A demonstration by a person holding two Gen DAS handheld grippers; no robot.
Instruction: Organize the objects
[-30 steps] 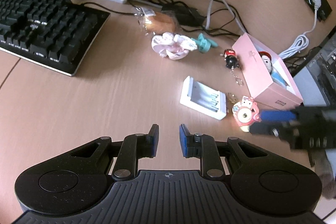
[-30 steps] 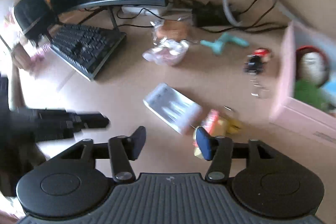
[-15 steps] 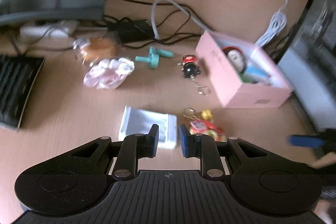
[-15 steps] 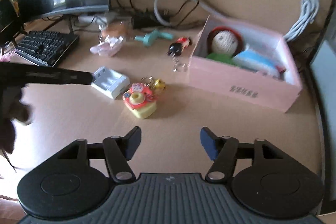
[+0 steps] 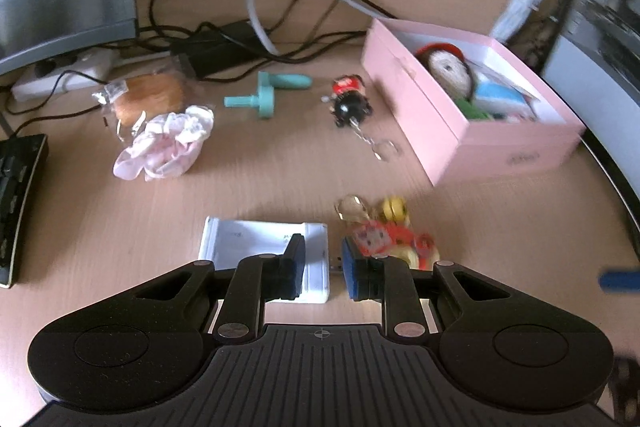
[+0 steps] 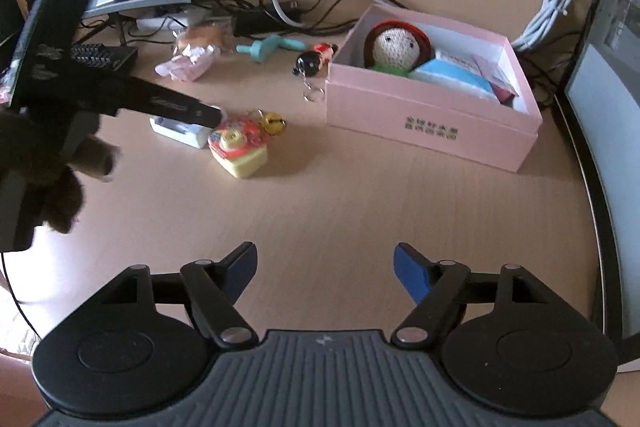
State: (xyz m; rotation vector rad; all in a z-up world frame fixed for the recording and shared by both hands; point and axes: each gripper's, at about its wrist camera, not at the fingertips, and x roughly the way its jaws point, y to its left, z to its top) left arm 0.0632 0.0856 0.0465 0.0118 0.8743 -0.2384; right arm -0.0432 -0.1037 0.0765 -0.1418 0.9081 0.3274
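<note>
Between the fingers of the left gripper (image 5: 323,269): a narrow gap, nothing clamped; left pad over the right end of the white battery charger (image 5: 256,247), right pad just beside the toy phone keychain (image 5: 394,239).

Right gripper (image 6: 325,267): spread wide, empty, hovering over bare desk (image 6: 360,195), well apart from every item.

Step in hand (judged): left approach to a pick, charger or phone keychain; which cannot be told. Next move calls for wider jaws, centring on 1 item, then carrying to the pink box (image 6: 432,115).

Items:
1. Charger: white, flat, rectangular, lying flat.
2. Phone keychain: red and yellow, gold bell attached, touching or just beside the charger.
3. Figure keychain (image 5: 350,103): red and black, near the box's left wall.
4. Teal plastic piece (image 5: 266,95).
5. Pink scrunchie (image 5: 164,143).
6. Wrapped bun (image 5: 144,97).

Box: open, part filled, holding 1 knitted doll (image 6: 396,45).
</note>
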